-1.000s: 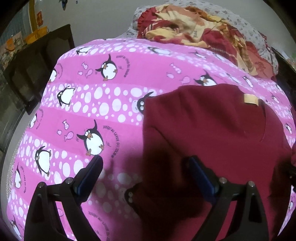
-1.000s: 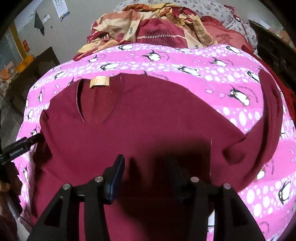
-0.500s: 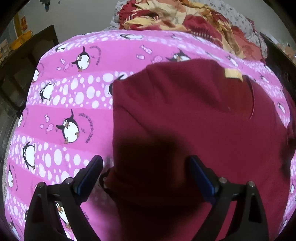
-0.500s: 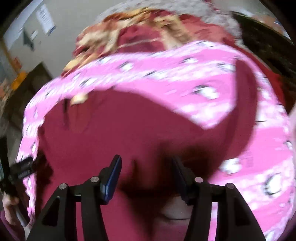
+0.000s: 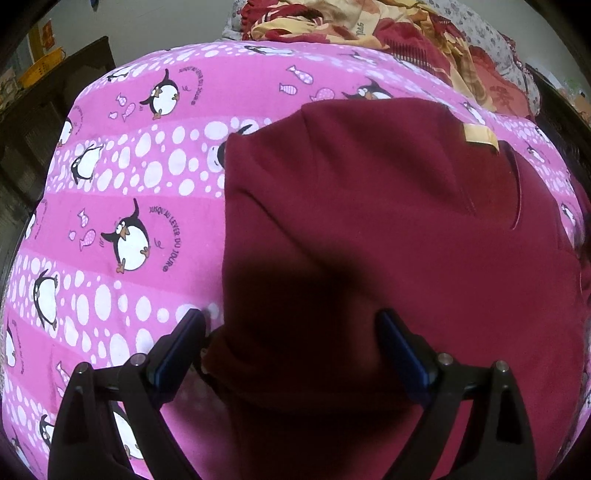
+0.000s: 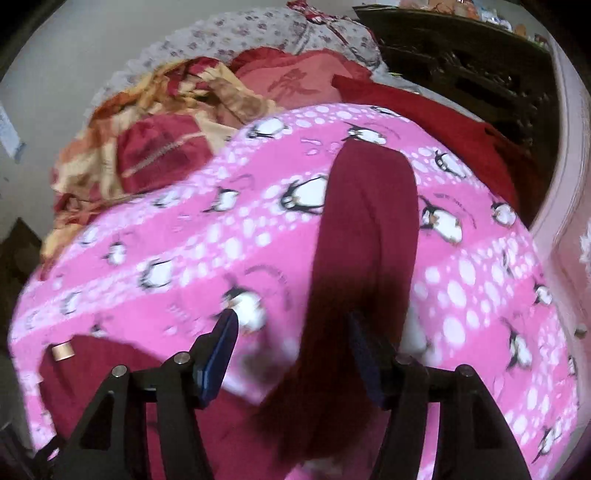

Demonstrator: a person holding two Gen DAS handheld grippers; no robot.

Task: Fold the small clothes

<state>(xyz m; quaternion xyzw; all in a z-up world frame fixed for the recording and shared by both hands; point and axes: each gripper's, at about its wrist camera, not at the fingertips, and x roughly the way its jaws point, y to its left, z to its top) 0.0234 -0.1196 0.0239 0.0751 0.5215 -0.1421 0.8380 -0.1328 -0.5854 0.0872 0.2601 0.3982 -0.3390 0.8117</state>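
Note:
A maroon long-sleeved shirt (image 5: 369,221) lies flat on a pink penguin blanket (image 5: 129,184), its tan neck label (image 5: 480,138) at the far right. My left gripper (image 5: 288,332) hangs open and wide over the shirt's folded left edge, where a bunched cuff (image 5: 218,354) sits by the left finger; the pads touch nothing. In the blurred right wrist view, the shirt's right sleeve (image 6: 369,229) stretches away across the blanket (image 6: 184,258). My right gripper (image 6: 291,328) is open above the sleeve's near part, without gripping it. The label (image 6: 61,350) shows at lower left.
A heap of red and yellow bedding (image 5: 369,33) lies at the far end of the bed, also seen as bedding (image 6: 155,122) in the right wrist view. Dark wooden furniture (image 6: 480,66) stands at the right, and a dark cabinet (image 5: 55,107) at the left.
My right gripper has swung right, off the shirt's body and over the right sleeve, with its jaws a little wider. The left gripper has edged slightly over the shirt's left edge and stays open.

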